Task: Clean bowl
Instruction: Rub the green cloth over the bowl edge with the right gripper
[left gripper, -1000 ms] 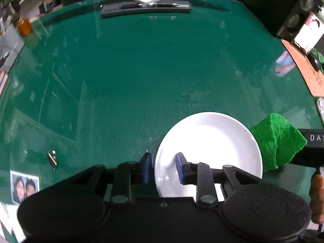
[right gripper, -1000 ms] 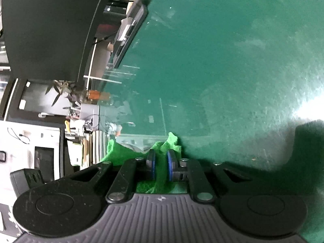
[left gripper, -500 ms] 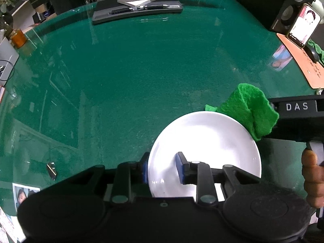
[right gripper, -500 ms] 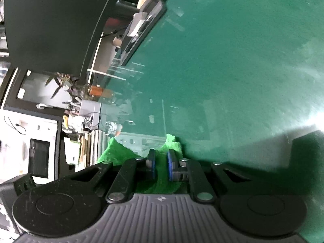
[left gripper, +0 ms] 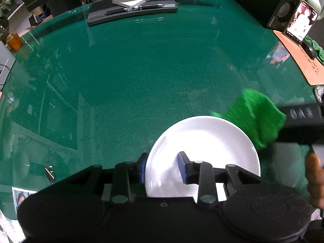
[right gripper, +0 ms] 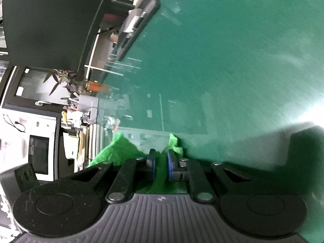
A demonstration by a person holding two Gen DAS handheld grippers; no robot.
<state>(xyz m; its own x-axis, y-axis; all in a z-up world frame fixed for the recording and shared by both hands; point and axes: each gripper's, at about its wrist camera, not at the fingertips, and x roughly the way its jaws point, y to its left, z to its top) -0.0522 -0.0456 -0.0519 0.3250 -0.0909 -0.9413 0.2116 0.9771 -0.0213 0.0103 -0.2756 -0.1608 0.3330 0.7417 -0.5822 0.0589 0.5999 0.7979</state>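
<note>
Lying far ahead of the left tongs (left gripper: 162, 169) on the green bench (left gripper: 141, 77), a monitor base (left gripper: 131, 13) carries a notepad and pen. Only this view shows the white bowl (left gripper: 206, 147), rim clamped between those tongs. The right tongs (right gripper: 160, 167) pinch a green cloth (left gripper: 255, 117) at the bowl's far right edge.

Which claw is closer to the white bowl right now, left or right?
Left. The left claw straddles the white bowl's near rim, one finger inside and one outside. The right claw, clamped on the green cloth, sits by the bowl's far-right edge, the cloth overlapping the rim.
</note>
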